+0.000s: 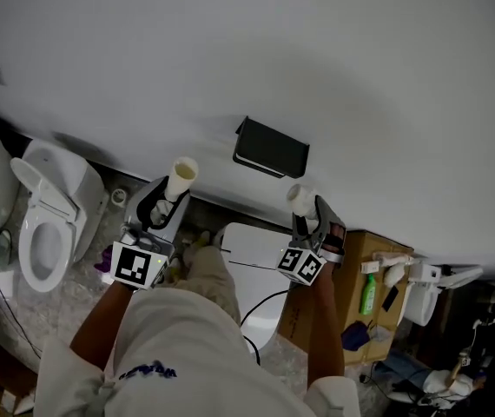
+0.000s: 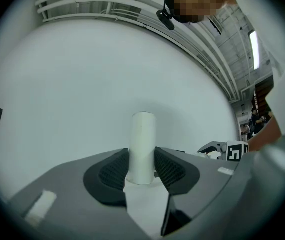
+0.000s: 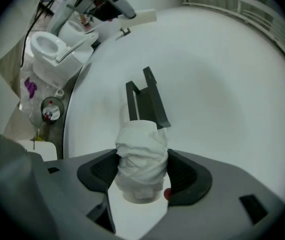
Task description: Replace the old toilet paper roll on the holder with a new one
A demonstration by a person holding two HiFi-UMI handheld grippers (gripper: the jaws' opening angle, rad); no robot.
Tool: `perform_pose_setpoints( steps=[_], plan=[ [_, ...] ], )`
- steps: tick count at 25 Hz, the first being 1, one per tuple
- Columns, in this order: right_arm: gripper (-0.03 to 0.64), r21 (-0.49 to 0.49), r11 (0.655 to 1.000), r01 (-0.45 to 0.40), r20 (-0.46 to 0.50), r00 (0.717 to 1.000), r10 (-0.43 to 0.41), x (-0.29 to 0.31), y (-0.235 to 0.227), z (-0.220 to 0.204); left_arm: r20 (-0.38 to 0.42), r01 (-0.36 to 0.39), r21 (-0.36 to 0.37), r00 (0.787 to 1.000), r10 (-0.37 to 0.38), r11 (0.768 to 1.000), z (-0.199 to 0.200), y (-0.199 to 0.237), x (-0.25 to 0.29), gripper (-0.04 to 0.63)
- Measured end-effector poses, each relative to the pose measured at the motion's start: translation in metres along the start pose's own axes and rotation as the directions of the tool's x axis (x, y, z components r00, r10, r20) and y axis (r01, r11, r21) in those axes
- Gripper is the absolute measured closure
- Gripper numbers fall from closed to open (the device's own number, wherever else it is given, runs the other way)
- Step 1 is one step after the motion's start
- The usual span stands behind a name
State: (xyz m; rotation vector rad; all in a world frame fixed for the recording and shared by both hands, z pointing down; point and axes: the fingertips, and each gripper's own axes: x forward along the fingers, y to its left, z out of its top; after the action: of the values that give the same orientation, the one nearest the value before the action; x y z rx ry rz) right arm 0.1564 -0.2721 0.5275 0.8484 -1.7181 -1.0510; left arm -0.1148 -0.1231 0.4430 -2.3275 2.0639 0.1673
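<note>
Left gripper (image 2: 141, 170) is clamped, jaws part closed, on a bare cardboard tube (image 2: 143, 134), likely the old roll, already off the holder (image 1: 271, 148). Right gripper (image 3: 141, 176) pinches a paper-wound roll (image 3: 141, 151); the empty holder sits at its twelve o'clock, so mounting is left.

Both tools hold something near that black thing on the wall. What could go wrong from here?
The right hand-held gripper squeezes a wrinkled white toilet paper roll by its soft wrapping; it may slip or unwind before reaching the black wall-mounted holder. The left hand-held gripper pinches a bare pale cardboard tube near one end, so it could tip out.
</note>
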Motion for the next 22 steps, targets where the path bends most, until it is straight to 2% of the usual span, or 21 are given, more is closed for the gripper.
perform_pose_setpoints(
  steps=[7,12,16,22],
  plan=[
    [0.318,-0.131,0.991,0.004,-0.031,0.999,-0.008,0.028,0.005,0.001,0.007,-0.003,-0.027,1.0,0.004,1.0,0.0,0.002,-0.001,0.428],
    [0.319,-0.163,0.987,0.017,-0.042,0.999,-0.024,0.04,0.004,0.0,0.024,-0.005,-0.046,1.0,0.007,0.999,0.004,0.001,0.002,0.428],
    [0.319,-0.191,0.982,0.011,-0.046,0.999,-0.02,0.046,0.009,-0.001,0.005,-0.002,-0.037,1.0,0.002,0.999,-0.001,0.002,0.003,0.427],
    [0.319,-0.195,0.981,0.007,-0.041,0.999,-0.015,0.051,0.012,0.002,0.027,0.0,-0.052,1.0,0.002,0.999,0.005,-0.002,0.003,0.428]
  ],
)
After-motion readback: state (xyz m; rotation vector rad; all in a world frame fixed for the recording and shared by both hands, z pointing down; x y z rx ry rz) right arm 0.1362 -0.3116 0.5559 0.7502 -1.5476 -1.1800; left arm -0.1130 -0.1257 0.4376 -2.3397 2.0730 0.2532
